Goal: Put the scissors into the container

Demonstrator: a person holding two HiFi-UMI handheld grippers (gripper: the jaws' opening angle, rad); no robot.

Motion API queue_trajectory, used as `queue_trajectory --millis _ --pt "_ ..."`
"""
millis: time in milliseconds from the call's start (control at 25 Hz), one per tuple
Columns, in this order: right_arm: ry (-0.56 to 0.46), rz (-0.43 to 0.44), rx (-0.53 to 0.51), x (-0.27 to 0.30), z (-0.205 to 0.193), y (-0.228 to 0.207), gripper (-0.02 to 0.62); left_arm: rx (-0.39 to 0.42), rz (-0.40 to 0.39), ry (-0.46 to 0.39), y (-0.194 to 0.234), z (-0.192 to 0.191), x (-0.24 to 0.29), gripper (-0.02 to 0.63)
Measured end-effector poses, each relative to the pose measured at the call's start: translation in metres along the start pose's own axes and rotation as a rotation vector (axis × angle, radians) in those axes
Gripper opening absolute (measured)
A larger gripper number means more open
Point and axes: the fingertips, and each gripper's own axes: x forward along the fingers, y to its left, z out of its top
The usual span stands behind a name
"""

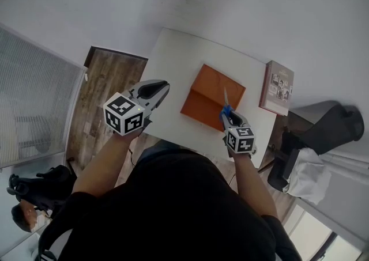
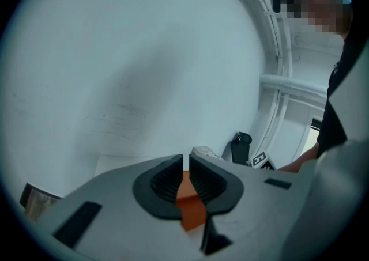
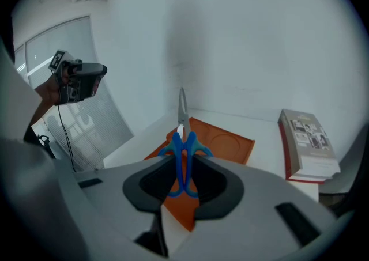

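Print on the book (image 3: 305, 144) cover is illegible (too small); nothing else carries text.

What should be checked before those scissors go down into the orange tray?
1. Grip on scissors: ok, the right gripper's fingers are shut on them.
2. Scissors closed: ok.
3. Tray free of other things: ok.
4. Left gripper out of the way: ok, shut, empty, left of the tray.
5. Book clear: ok, apart from the tray's right edge.
6. Height above the tray: cannot tell.
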Motion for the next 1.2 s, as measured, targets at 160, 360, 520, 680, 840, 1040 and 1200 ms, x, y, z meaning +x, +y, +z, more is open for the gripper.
queue_trajectory --millis 160,360,520,680,840,1040,1200 --pt "0.044 0.006 -0.025 0.016 -0.009 0.001 0.089 -0.012 -0.002 0.012 0.009 -0.002 0.004 0.039" --pt "0.086 0.024 -0.050 0.031 -0.021 0.006 0.087 -0.019 0.001 0.026 0.018 -0.005 0.007 0.039" --pt "0.124 0.036 -0.057 0.040 -0.033 0.012 0.089 -0.023 0.003 0.034 0.024 -0.009 0.005 0.038" --pt "0.167 0.043 -0.084 0.050 -0.044 0.016 0.089 -0.033 0.009 0.042 0.032 -0.014 0.004 0.039" --pt "0.207 0.046 -0.111 0.058 -0.055 0.015 0.089 -0.045 0.012 0.049 0.037 -0.019 0.004 0.040" --pt "0.262 0.053 -0.163 0.069 -0.068 0.014 0.087 -0.057 0.016 0.056 0.043 -0.024 0.005 0.038" --pt "0.298 0.058 -0.212 0.077 -0.074 0.014 0.087 -0.052 0.023 0.066 0.047 -0.028 0.006 0.038"
